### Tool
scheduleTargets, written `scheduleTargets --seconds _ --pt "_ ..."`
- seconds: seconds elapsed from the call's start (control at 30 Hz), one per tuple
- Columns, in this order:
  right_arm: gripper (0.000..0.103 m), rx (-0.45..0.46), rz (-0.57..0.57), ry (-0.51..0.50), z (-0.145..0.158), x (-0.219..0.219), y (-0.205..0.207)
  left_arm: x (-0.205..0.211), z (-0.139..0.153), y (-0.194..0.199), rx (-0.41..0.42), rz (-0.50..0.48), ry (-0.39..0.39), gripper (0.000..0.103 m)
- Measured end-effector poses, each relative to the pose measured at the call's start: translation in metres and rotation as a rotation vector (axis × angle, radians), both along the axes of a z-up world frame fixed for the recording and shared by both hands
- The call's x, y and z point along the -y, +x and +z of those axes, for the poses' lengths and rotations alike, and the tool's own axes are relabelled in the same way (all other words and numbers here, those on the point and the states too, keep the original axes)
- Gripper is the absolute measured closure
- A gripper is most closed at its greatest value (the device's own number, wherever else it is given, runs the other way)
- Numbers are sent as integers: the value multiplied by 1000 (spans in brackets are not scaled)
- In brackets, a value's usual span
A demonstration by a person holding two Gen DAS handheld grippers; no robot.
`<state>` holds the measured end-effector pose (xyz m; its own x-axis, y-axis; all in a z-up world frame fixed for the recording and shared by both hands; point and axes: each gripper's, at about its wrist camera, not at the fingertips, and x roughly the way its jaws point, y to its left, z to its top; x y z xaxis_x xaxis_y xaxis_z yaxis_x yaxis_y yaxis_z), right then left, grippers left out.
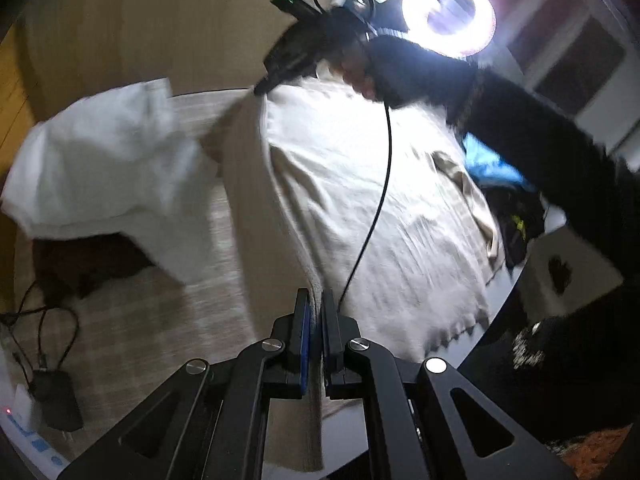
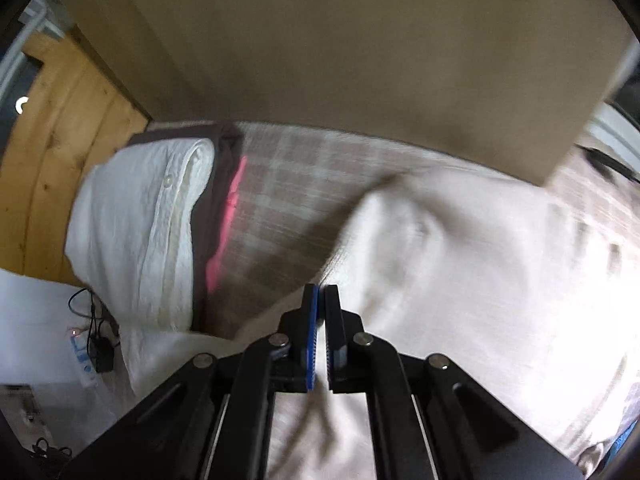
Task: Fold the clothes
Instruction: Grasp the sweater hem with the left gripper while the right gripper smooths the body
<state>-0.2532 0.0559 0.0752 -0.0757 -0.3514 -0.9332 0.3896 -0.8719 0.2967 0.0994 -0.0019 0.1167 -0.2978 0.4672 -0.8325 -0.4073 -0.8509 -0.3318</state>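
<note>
A cream garment point(image 1: 360, 200) lies spread over the plaid bedcover point(image 1: 160, 340). My left gripper point(image 1: 316, 294) is shut on its near edge, and cloth shows between the blue pads. At the far corner the right gripper point(image 1: 262, 89), held by a hand in a black sleeve point(image 1: 520, 120), pinches the same garment. A fold edge runs taut between the two grippers. In the right wrist view the right gripper point(image 2: 321, 290) has its jaws together at the edge of the cream garment point(image 2: 460, 260), which is blurred.
A folded white shirt point(image 1: 100, 152) point(image 2: 136, 232) rests on a dark brown garment point(image 2: 216, 168) at the left. A black cable point(image 1: 380, 200) hangs across the cloth. A ring light point(image 1: 448, 12) glares overhead. Blue and dark clothes point(image 1: 488, 164) lie right; a charger point(image 1: 56, 404) lower left.
</note>
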Motion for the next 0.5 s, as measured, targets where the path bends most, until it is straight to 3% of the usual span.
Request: scheduleTargets --seconds 0.07,0.13,0.2,0.23,0.27,0.4,0.5 --pt "99 -24 -14 -13 4 -31 6 -37 -11 5 29 -40 -7 99" --pt "99 -50 -34 -13 1 -63 10 -65 -33 12 96 -69 -26 92" --pt "89 -18 -26 141 -24 -89 15 -86 -53 29 173 -67 -62 90" --pt "89 25 -29 193 -35 -101 18 -85 -56 37 184 -28 -59 88" --pt "89 38 -31 194 -38 -112 23 -82 -57 45 194 17 -52 87" --pt "89 -37 61 78 -6 -139 59 -55 -54 74 216 248 -17 86" --pt "89 34 167 -58 27 -153 95 -44 -43 104 212 356 29 85"
